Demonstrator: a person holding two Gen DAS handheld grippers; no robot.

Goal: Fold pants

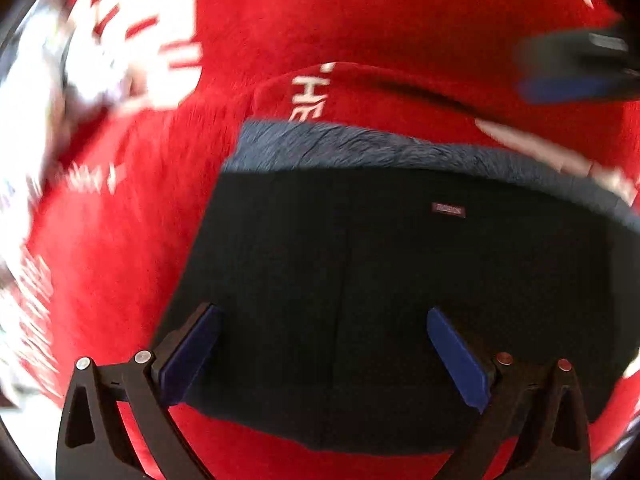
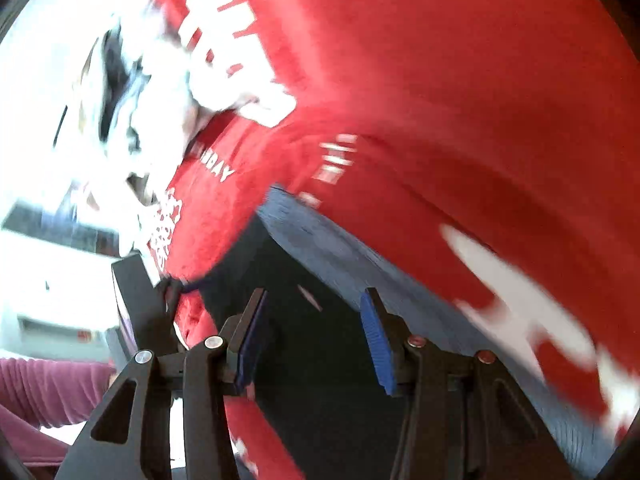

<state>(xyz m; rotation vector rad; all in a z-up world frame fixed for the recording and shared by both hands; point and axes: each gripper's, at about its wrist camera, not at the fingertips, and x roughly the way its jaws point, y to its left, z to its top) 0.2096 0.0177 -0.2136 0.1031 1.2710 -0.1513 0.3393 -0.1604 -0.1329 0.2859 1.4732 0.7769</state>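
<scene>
Below, we hold both the left gripper [image 1: 324,354] and the right gripper [image 2: 316,340] spread, empty, over dark folded pants [image 1: 380,280] on a red cloth [image 1: 360,20].

Gap between left tool [image 1: 324,354] fingers unobstructed; nothing clamped, dark folded pants [image 1: 400,280] seen lying flat beneath. Red printed cloth [image 1: 360,12] spread around pants on far and left sides, low, no upright obstacle seen there. Right tool [image 1: 576,68] seen at upper right of left view, apart from pants. Right tool jaws parted, nothing between. Blurred clutter [image 2: 132,92] noted beyond cloth edge, unidentifiable. Maroon sleeve [image 2: 44,392] at lower left of right view.
</scene>
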